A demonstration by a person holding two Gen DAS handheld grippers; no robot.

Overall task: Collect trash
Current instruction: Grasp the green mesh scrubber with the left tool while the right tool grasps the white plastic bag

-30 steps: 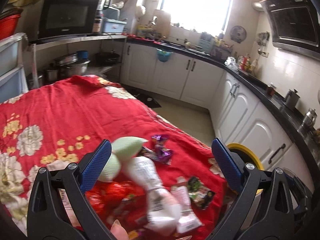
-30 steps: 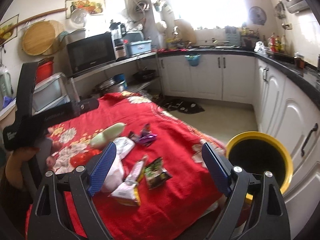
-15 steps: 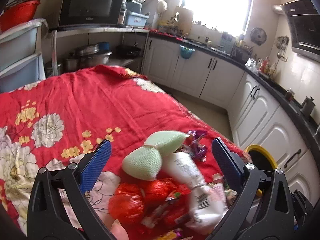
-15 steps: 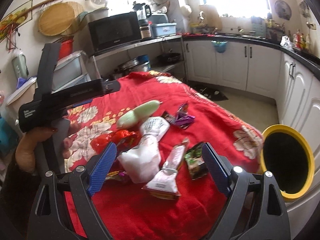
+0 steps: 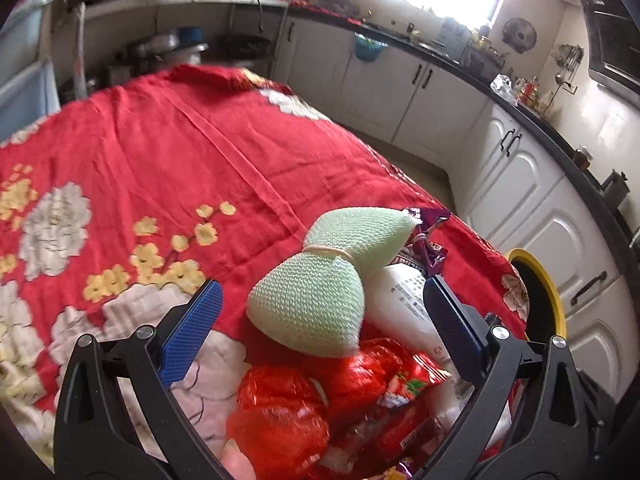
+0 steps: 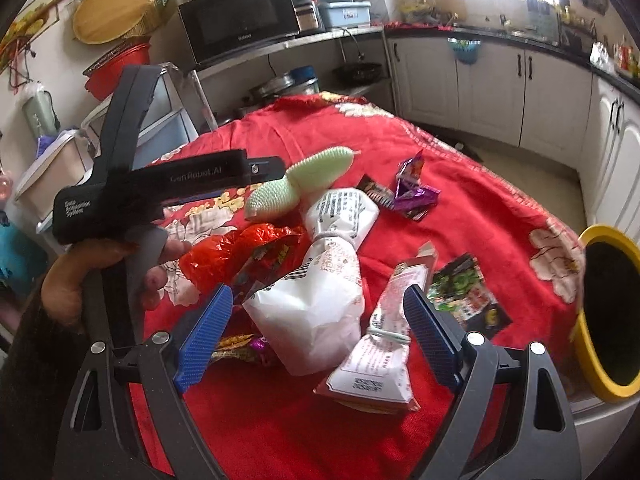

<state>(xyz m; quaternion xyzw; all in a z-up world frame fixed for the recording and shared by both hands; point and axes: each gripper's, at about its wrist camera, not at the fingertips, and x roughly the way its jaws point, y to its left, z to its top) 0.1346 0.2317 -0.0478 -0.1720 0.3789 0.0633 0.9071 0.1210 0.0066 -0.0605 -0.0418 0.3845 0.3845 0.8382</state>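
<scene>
Trash lies in a heap on a red flowered cloth (image 6: 480, 208). A pale green foam net (image 5: 320, 280) tied in the middle lies between the wide-open fingers of my left gripper (image 5: 320, 328). Below it are a red plastic bag (image 5: 280, 408) and a white tied bag (image 5: 404, 296). In the right wrist view, my right gripper (image 6: 316, 332) is open above the white tied bag (image 6: 320, 280) and a pink-white snack packet (image 6: 384, 344). The green net (image 6: 304, 180), red bag (image 6: 240, 252), purple wrappers (image 6: 412, 192) and a green packet (image 6: 464, 292) lie around. The left gripper body (image 6: 168, 188) hovers at left.
A yellow-rimmed black bin (image 6: 608, 312) stands at the table's right edge, also in the left wrist view (image 5: 540, 292). White cabinets (image 6: 492, 84) and a dark counter run behind. A microwave (image 6: 240, 28) sits on a shelf at the back left.
Both grippers have moved down and closer to the heap. The green net now fills the space between the left fingers; the white bag sits between the right fingers. Both stay open.
</scene>
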